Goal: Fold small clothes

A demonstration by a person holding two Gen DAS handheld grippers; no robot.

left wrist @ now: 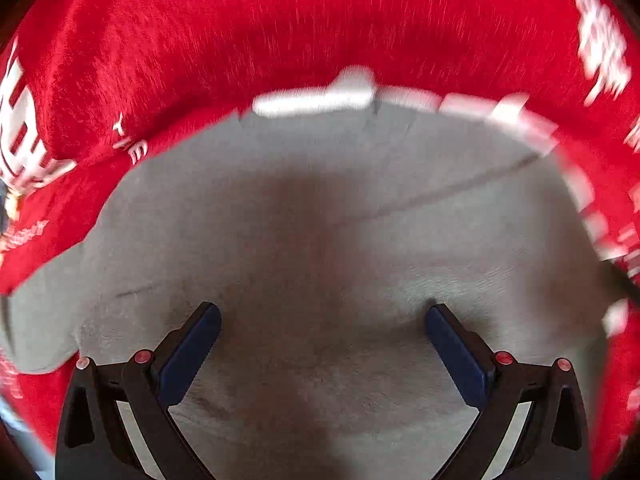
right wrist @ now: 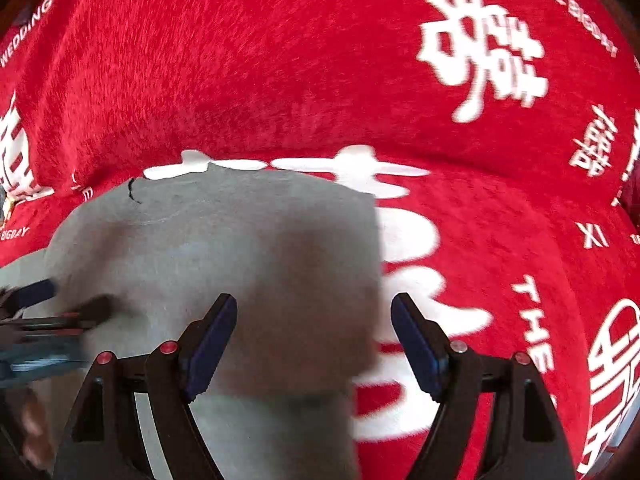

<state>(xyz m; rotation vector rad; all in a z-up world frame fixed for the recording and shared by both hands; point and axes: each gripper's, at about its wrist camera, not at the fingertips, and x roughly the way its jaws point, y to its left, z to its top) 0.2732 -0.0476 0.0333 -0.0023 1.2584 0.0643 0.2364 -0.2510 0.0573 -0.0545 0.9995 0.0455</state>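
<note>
Clearly the folding is at an early or middle stage. From the left wrist camera, the grey garment (left wrist: pixel 320 240) lies flat on the red blanket (left wrist: pixel 280 32), which frames it above and on both sides. The left gripper (left wrist: pixel 322 320) hangs over the garment's middle with its jaws spread wide and nothing between the pads; its shadow falls on the cloth. A seam line runs slantwise across the garment, so one layer may already be turned over, though blur keeps me from being sure.

From the right wrist camera, the garment (right wrist: pixel 224 248) shows a straight right edge, and the right gripper (right wrist: pixel 314 332) straddles that edge, one finger over grey cloth, the other over the blanket (right wrist: pixel 280 60). Its jaws stand released, gripping nothing. The left gripper (right wrist: pixel 72 300) shows blurred over the garment's left part. I judge a further fold is yet to come.
</note>
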